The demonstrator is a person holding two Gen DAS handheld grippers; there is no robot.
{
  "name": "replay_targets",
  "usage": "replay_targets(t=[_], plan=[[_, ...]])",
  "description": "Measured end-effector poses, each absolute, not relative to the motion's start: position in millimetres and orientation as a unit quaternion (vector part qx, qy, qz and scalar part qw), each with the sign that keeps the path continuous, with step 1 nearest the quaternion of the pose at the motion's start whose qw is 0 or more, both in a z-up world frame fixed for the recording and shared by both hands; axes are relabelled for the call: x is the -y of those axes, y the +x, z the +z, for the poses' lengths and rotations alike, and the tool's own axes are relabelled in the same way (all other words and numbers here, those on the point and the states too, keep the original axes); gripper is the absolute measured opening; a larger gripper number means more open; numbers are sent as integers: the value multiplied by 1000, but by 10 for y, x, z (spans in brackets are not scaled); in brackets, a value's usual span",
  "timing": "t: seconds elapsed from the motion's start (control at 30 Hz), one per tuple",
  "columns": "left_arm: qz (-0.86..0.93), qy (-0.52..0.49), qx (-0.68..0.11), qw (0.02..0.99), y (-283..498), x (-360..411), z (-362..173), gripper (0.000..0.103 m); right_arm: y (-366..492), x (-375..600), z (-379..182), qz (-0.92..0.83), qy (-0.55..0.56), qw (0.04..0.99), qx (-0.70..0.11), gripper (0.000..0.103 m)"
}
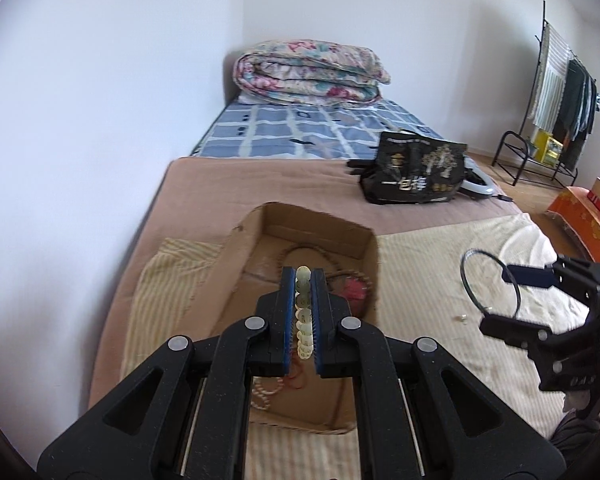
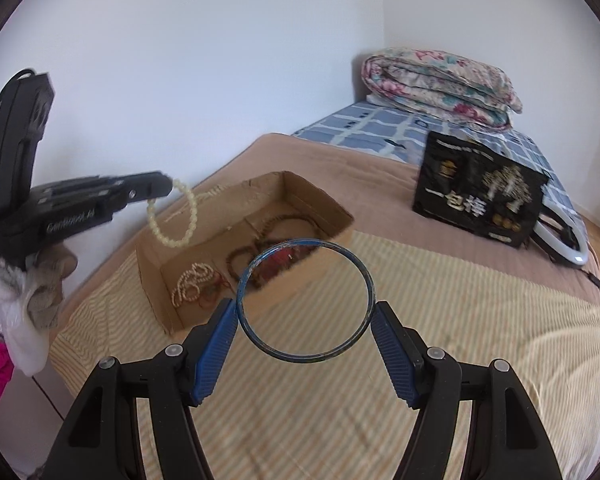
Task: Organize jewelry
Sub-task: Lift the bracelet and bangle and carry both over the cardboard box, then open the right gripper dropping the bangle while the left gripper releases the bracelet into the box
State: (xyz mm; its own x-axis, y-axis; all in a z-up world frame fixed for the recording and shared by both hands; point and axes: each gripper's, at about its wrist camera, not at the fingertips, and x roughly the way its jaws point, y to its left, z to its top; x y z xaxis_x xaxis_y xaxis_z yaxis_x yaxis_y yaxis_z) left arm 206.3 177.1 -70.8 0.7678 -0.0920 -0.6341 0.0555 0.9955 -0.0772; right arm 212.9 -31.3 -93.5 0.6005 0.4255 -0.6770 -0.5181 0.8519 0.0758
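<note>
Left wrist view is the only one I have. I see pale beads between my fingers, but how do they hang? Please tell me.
Observer: The pale bead bracelet hangs as an open loop from the left gripper, above the left end of the cardboard box.
Operator: What lies in the box's near end? My fingers hide it.
Observer: A bunched string of small whitish beads, beside dark brown bead strands.
Operator: Does the right gripper really hold that ring?
Observer: Yes. The right gripper clamps the blue bangle by its two sides, over the striped cloth.
</note>
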Motion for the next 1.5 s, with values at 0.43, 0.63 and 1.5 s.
replay_targets(t=[0.43,0.63,1.5], plan=[[-5,-12,-348,938,2062,-2013,-975,5,2694,-256,-967,281,-62,887,-361,71],[1,-22,-352,936,2073,-2060,-1079,5,2914,-382,-1015,281,-62,885,-366,71],[0,-16,-355,935,2121,-2079,-1162,19,3185,-639,-1114,269,-69,884,-377,80]])
